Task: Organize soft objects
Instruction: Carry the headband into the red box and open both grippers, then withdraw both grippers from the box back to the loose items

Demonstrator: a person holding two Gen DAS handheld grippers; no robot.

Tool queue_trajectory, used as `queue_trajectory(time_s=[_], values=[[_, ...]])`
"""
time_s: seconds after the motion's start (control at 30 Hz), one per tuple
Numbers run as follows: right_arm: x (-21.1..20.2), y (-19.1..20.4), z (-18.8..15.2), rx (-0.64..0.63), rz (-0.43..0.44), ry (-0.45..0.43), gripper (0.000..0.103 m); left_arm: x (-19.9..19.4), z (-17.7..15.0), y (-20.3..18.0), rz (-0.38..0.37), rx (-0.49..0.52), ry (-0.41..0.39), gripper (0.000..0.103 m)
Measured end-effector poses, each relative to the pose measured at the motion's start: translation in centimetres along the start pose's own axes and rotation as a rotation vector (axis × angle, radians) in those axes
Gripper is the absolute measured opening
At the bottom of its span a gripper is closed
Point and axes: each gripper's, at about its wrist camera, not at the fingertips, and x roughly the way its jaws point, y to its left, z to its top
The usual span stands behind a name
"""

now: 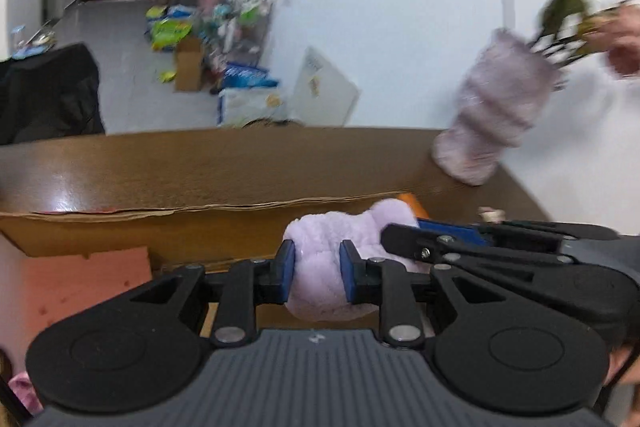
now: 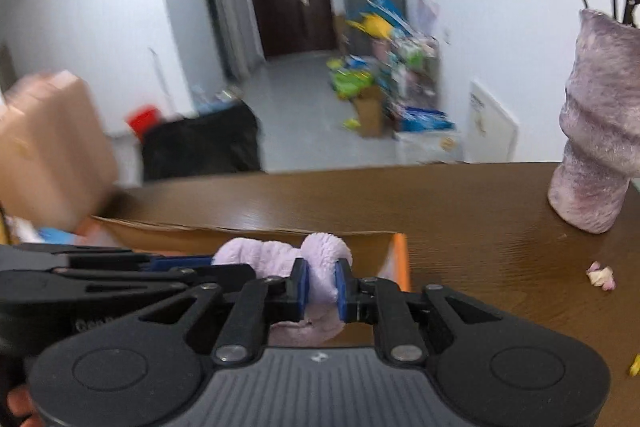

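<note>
Both grippers, left (image 1: 317, 273) and right (image 2: 322, 287), have jaws pinching one lilac plush (image 1: 320, 255), sharing it above the box (image 1: 120, 227) so it hangs level.

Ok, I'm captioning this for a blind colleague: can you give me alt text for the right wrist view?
The right gripper pinches a fluffy lilac cloth between its blue fingers, above an open cardboard box on a brown wooden table. The left gripper grips the same cloth from the left, and a lilac vase stands at right.
</note>
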Motion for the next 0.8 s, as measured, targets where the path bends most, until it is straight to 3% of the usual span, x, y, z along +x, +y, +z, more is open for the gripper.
queue_trajectory(time_s=[0.13, 0.2, 0.37, 0.47, 0.53, 0.57, 0.73, 0.8], values=[[2.8, 0.7, 0.3, -0.081, -0.099, 0.039, 0.024, 1.9, -0.6, 1.1, 0.056, -0.025, 0.039, 0.046], [2.7, 0.4, 0.1, -0.075, -0.069, 0.038, 0.029, 0.9, -0.9, 1.4, 0.053, -0.016, 0.034, 0.046], [-0.9, 0.1, 0.8, -0.051, -0.031, -0.010, 0.029, -5.2, -1.0, 0.8, 0.063, 0.062, -0.052, 0.051], [-5.2, 0.5, 1.0, -0.068, -0.016, -0.058, 0.029, -10.5, -1.5, 0.2, 0.092, 0.099, -0.115, 0.061], [-9.1, 0.9, 0.8, -0.074, 0.005, -0.098, 0.032, -14.5, -2.7, -0.3, 0.122, 0.126, -0.163, 0.075], [-10.8, 1.0, 0.5, -0.078, 0.016, -0.116, 0.034, -16.2, -3.4, -0.5, 0.137, 0.141, -0.183, 0.076], [-20.4, 1.6, -3.7, -0.112, 0.073, -0.195, 0.043, -24.9, -10.1, -1.3, 0.258, 0.235, -0.288, 0.084], [-24.3, 1.7, -6.5, -0.113, 0.095, -0.227, 0.044, -28.0, -13.3, -1.5, 0.269, 0.239, -0.317, 0.086]])
